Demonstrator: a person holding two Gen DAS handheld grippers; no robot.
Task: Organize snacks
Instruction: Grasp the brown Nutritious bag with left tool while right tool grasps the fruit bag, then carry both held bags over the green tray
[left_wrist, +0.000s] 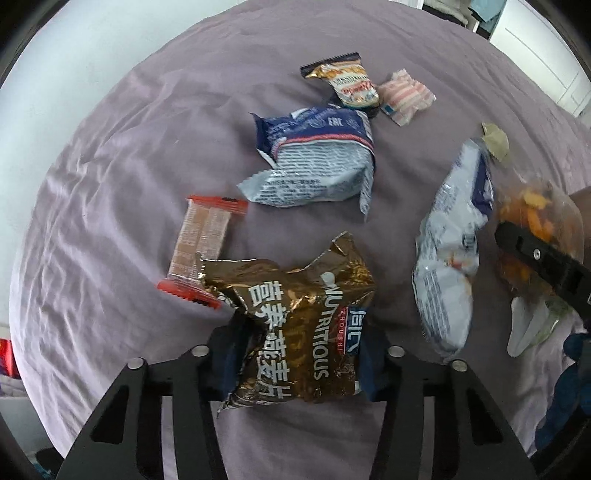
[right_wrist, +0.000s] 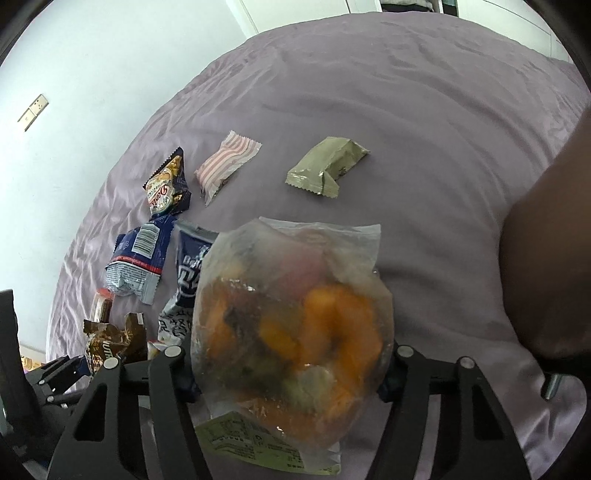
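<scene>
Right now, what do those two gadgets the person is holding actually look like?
Both are matt black. The left gripper and right gripper each have two flat, angular fingers with triangular cut-outs, joined by linkage bars with round silver pivot pins. Dark blue pads line the fingers' inner faces. No cables or sleeves show.

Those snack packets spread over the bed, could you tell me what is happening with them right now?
A person is sorting snacks on a purple bedsheet with two handheld grippers. The left gripper is closed on a brown foil packet. The right gripper has a clear bag of orange snacks between its fingers. Several other packets lie loose, including a blue-and-white packet and an olive-green packet.
</scene>
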